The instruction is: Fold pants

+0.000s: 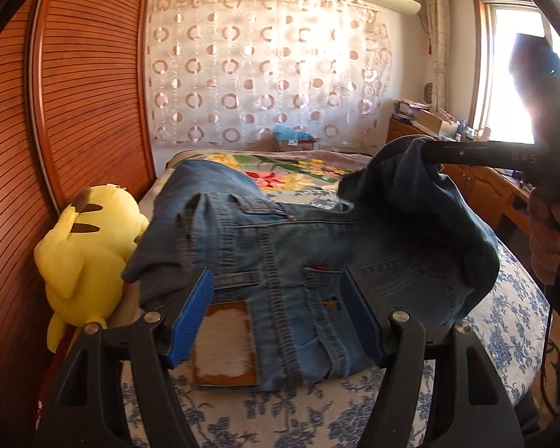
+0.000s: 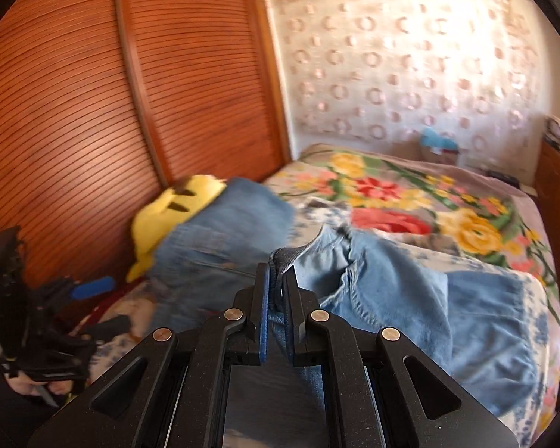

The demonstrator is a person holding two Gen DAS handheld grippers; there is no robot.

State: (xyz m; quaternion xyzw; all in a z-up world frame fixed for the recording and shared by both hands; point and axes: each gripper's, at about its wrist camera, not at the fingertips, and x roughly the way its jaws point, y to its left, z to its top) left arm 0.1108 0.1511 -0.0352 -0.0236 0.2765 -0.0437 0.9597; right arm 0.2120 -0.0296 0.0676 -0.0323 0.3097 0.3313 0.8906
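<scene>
Left wrist view, bottom of frame: my left gripper [image 1: 280,321] hovers with jaws spread wide over the waistband of the faded blue denim jeans [image 1: 280,239], gripping nothing. The jeans lie mid-frame on the blue-flowered bed sheet [image 1: 504,317]. At right, my right gripper [image 2: 276,283] has its jaws clamped on a hem. That thin pinch could slip, dropping the fold crooked beside the yellow plush toy [image 1: 86,246].
</scene>
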